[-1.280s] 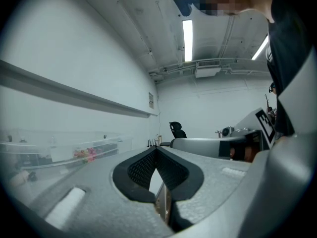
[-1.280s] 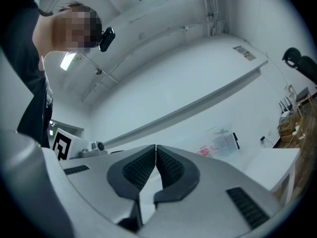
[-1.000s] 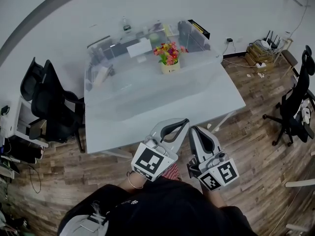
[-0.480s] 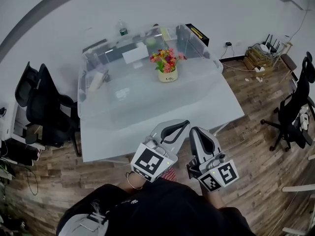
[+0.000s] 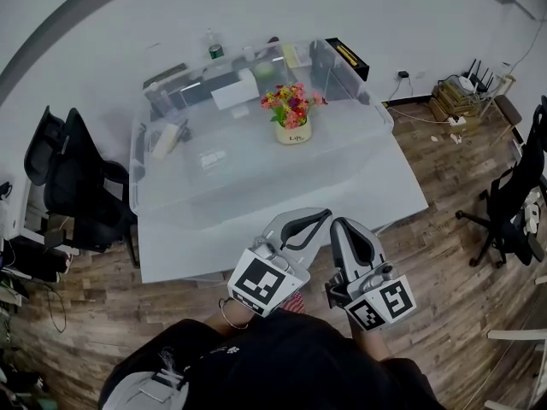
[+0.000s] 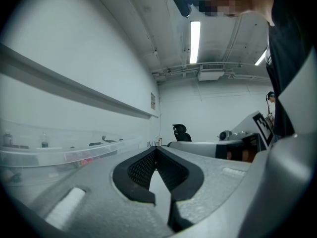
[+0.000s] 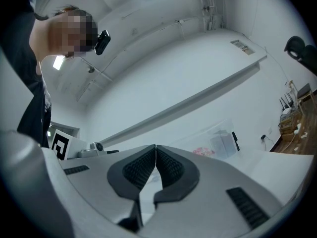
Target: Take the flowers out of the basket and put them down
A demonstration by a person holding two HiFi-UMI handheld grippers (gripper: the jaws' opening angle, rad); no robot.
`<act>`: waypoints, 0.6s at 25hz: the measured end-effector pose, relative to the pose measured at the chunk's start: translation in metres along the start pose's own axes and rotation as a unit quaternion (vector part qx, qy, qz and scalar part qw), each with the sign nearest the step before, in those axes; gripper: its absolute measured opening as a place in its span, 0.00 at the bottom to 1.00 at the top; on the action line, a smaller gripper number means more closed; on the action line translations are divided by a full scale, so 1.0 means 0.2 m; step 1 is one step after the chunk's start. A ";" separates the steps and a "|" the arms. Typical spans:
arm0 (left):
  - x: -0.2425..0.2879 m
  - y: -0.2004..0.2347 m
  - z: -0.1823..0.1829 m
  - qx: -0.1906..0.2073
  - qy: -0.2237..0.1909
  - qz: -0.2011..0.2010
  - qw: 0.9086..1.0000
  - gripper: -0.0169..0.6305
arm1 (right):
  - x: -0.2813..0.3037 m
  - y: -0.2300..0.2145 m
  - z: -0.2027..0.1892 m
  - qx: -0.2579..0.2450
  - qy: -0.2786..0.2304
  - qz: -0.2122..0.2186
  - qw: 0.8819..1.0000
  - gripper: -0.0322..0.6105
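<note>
A bunch of pink, red and yellow flowers [image 5: 291, 102] stands upright in a small cream basket [image 5: 293, 131] inside a big clear plastic bin [image 5: 205, 182] on the white table [image 5: 282, 216]. In the right gripper view the flowers [image 7: 202, 150] show as a faint pink patch far off. My left gripper [image 5: 323, 213] and right gripper [image 5: 339, 224] are held side by side over the table's near edge, well short of the basket. Both are shut with nothing between their pads.
The bin also holds a white box [image 5: 236, 90], a green item [image 5: 264, 69] and small bits [image 5: 170, 137]. Black office chairs stand at the left [image 5: 73, 182] and right [image 5: 513, 199]. Cables and boxes [image 5: 455, 101] lie on the wood floor at the right.
The table and bin have come slightly closer and lower in the head view as I moved toward them. Both grippers keep the same shut pose.
</note>
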State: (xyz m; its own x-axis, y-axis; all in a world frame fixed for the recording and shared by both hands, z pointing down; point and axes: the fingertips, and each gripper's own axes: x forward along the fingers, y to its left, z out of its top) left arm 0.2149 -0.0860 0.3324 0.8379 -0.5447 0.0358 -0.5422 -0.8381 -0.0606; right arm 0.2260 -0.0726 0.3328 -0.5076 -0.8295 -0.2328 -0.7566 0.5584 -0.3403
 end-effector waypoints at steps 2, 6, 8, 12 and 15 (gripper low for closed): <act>0.01 0.02 0.00 -0.001 0.001 0.004 1.000 0.03 | 0.02 -0.01 0.00 0.000 0.002 0.004 1.000 0.07; 0.03 0.05 -0.02 -0.010 0.003 0.010 1.000 0.03 | 0.06 -0.04 0.00 0.000 0.005 0.007 1.000 0.07; 0.04 0.07 -0.01 -0.010 0.002 0.011 1.000 0.03 | 0.07 -0.05 0.00 -0.001 0.006 0.008 1.000 0.07; 0.06 0.10 -0.01 -0.007 0.003 0.013 1.000 0.03 | 0.11 -0.07 0.01 0.000 0.009 0.010 1.000 0.07; 0.07 0.12 0.00 -0.006 0.001 0.012 1.000 0.03 | 0.13 -0.08 0.01 -0.001 0.008 0.011 1.000 0.07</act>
State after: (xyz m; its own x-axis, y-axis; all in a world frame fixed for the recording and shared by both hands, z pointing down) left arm 0.2127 -0.1140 0.3316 0.8245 -0.5646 0.0373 -0.5628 -0.8251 -0.0491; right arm 0.2251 -0.1033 0.3296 -0.5311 -0.8169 -0.2248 -0.7460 0.5767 -0.3332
